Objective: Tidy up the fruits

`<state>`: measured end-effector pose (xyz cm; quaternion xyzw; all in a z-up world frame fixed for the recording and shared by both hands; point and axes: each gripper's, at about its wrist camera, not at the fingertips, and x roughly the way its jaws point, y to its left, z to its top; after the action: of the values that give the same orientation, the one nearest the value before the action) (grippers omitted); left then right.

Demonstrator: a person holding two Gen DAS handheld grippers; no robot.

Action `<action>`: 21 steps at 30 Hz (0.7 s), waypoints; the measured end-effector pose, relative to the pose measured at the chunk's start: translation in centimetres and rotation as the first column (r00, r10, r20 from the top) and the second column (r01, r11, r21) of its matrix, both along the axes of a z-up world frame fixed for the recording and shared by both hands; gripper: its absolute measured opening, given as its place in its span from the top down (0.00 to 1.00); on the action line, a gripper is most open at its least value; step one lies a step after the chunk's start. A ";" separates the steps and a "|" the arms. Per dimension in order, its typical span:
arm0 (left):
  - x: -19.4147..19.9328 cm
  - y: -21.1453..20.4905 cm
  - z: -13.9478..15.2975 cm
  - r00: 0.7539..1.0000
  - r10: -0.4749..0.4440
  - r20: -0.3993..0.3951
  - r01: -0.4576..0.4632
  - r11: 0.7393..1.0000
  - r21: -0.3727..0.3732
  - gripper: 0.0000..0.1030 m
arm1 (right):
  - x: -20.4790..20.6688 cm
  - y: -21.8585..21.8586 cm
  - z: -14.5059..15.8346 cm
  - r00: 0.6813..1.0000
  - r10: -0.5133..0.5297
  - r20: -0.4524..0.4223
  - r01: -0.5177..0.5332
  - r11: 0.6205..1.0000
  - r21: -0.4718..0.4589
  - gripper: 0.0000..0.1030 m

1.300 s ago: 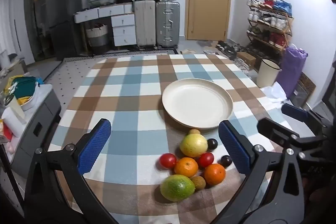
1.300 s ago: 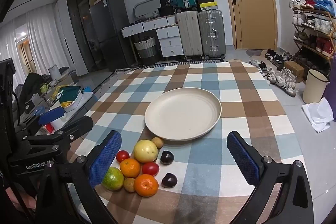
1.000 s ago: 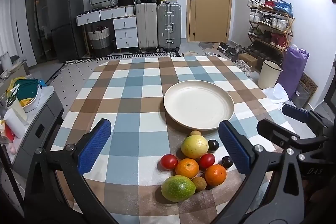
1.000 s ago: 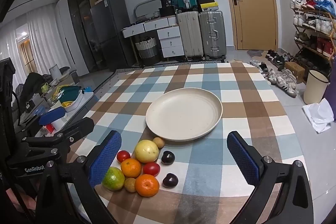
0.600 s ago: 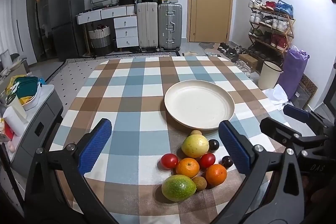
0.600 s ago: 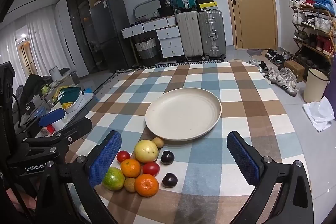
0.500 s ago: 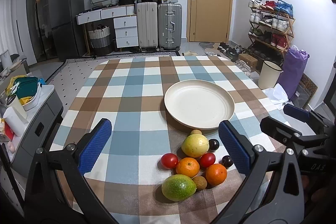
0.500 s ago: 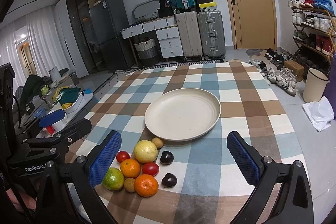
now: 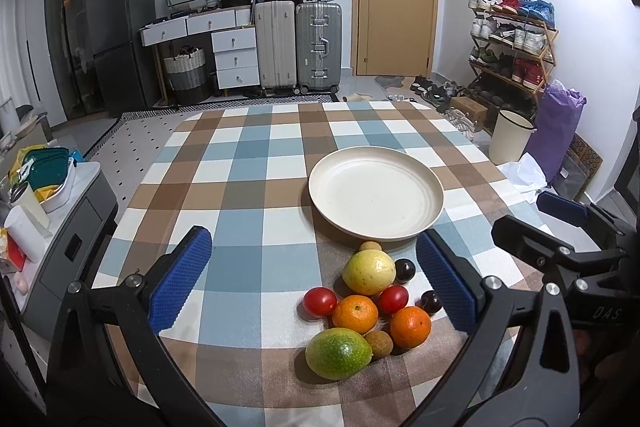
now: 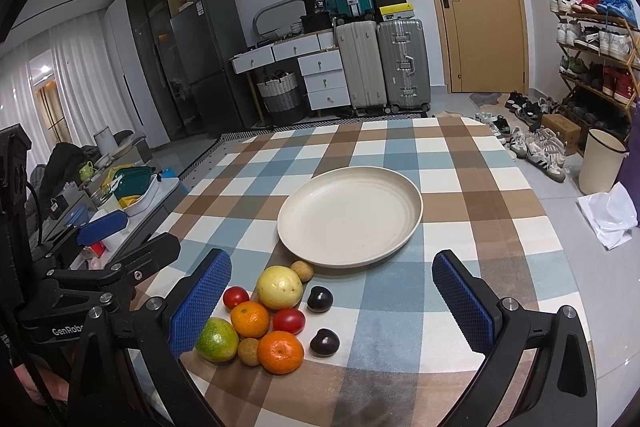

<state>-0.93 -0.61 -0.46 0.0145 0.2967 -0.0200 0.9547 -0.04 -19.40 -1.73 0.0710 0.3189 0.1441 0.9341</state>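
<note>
An empty cream plate (image 9: 376, 193) (image 10: 350, 215) sits on the checked tablecloth. In front of it lies a cluster of fruit: a yellow-green guava (image 9: 369, 272) (image 10: 279, 287), a green mango (image 9: 338, 353) (image 10: 216, 339), two oranges (image 9: 355, 313) (image 9: 410, 326), two red tomatoes (image 9: 319, 301) (image 9: 393, 299), two dark plums (image 9: 405, 270) (image 10: 324, 342) and small brown fruits (image 10: 302, 270). My left gripper (image 9: 314, 281) is open and empty, above the near edge with the cluster between its fingers. My right gripper (image 10: 332, 303) is open and empty, just right of the cluster.
The checked table (image 9: 248, 163) has rounded edges. A grey side cabinet with containers (image 9: 48, 187) stands at the left. Suitcases (image 9: 298, 43), drawers and a door are behind. A shoe rack (image 9: 512, 47), bin (image 9: 512, 141) and purple bag are at the right.
Both grippers have drifted only slightly; the fruit and plate have not moved. Both grippers stay open.
</note>
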 end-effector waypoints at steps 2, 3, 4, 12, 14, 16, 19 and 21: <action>0.1 -0.1 -0.1 1.000 -0.003 -0.007 0.003 1.000 -0.001 0.01 | 0.0 0.0 0.0 1.000 0.000 0.000 0.000 1.000 -0.002 0.00; 0.1 -0.1 -0.1 1.000 -0.002 -0.008 0.002 1.000 -0.002 0.01 | 0.0 0.0 0.0 1.000 0.000 0.000 0.000 1.000 -0.002 0.00; 0.1 -0.1 -0.2 1.000 -0.003 -0.008 0.003 1.000 -0.003 0.01 | 0.0 -0.1 0.0 1.000 0.000 0.000 0.000 1.000 0.000 0.00; 0.1 -0.1 -0.2 1.000 -0.004 -0.010 0.004 1.000 -0.003 0.01 | 0.0 0.0 -0.1 1.000 -0.001 0.000 0.001 1.000 -0.001 0.00; 0.2 0.0 -0.3 1.000 -0.004 -0.015 0.004 1.000 -0.004 0.01 | 0.0 0.0 -0.1 1.000 -0.001 -0.001 0.001 1.000 -0.001 0.00; 0.1 0.1 -0.5 1.000 -0.005 -0.019 0.005 1.000 -0.006 0.01 | 0.0 0.0 0.0 1.000 -0.002 -0.001 0.002 1.000 -0.001 0.00; 0.2 0.3 -0.6 1.000 -0.009 -0.027 0.008 1.000 -0.015 0.01 | 0.0 -0.1 0.0 1.000 -0.001 -0.001 0.001 1.000 0.001 0.00; 0.3 0.6 -0.7 0.999 -0.009 -0.032 0.008 1.000 -0.022 0.01 | 0.0 0.0 -0.1 1.000 0.000 0.000 0.000 1.000 -0.002 0.00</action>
<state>-0.63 -0.01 -1.20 0.0048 0.3118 -0.0276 0.9497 -0.05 -19.42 -1.79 0.0703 0.3188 0.1439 0.9342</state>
